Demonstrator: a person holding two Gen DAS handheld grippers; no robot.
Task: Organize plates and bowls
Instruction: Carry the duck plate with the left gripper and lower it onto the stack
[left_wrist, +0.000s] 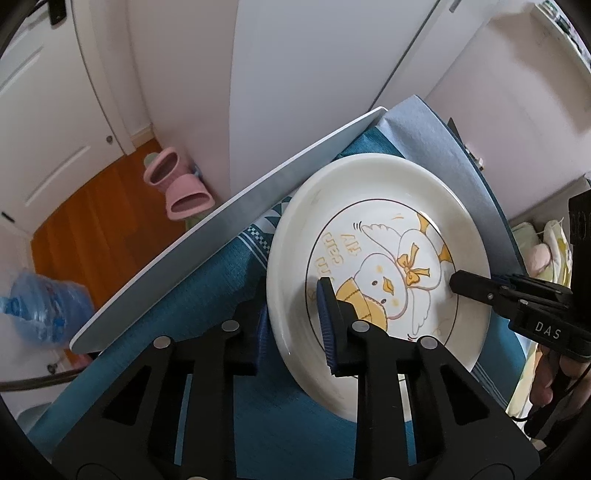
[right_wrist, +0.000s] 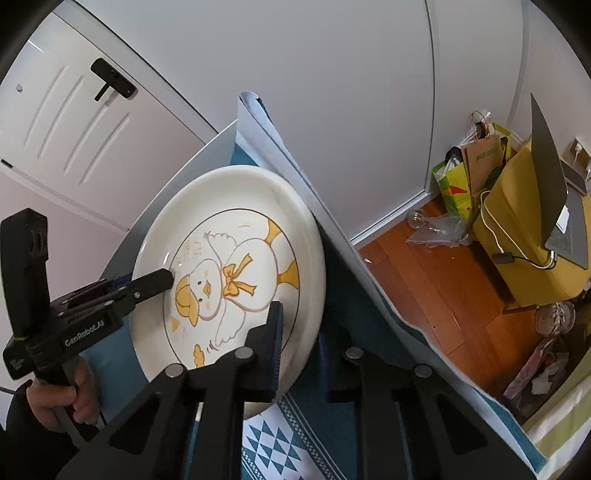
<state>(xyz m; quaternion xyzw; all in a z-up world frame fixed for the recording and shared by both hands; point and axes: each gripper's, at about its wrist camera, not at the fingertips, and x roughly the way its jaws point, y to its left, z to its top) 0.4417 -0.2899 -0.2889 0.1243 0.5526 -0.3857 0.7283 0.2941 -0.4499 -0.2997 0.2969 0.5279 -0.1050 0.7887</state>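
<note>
A white plate (left_wrist: 373, 206) with a yellow duck drawing lies on a blue patterned cloth (left_wrist: 207, 288) on a table. My left gripper (left_wrist: 293, 317) straddles the plate's near-left rim, one finger over the plate, one beside it, jaws apart. My right gripper (left_wrist: 461, 282) reaches in from the right over the plate. In the right wrist view the same plate (right_wrist: 236, 192) sits ahead; my right gripper (right_wrist: 306, 347) straddles its right rim, jaws apart, and the left gripper (right_wrist: 162, 278) comes in from the left.
The table's pale edge (left_wrist: 221, 218) runs diagonally at the left. Pink slippers (left_wrist: 177, 184) and a water jug (left_wrist: 44, 302) are on the wood floor. Bags (right_wrist: 476, 166), a yellow box (right_wrist: 524, 236) and a laptop (right_wrist: 554, 192) stand at the right.
</note>
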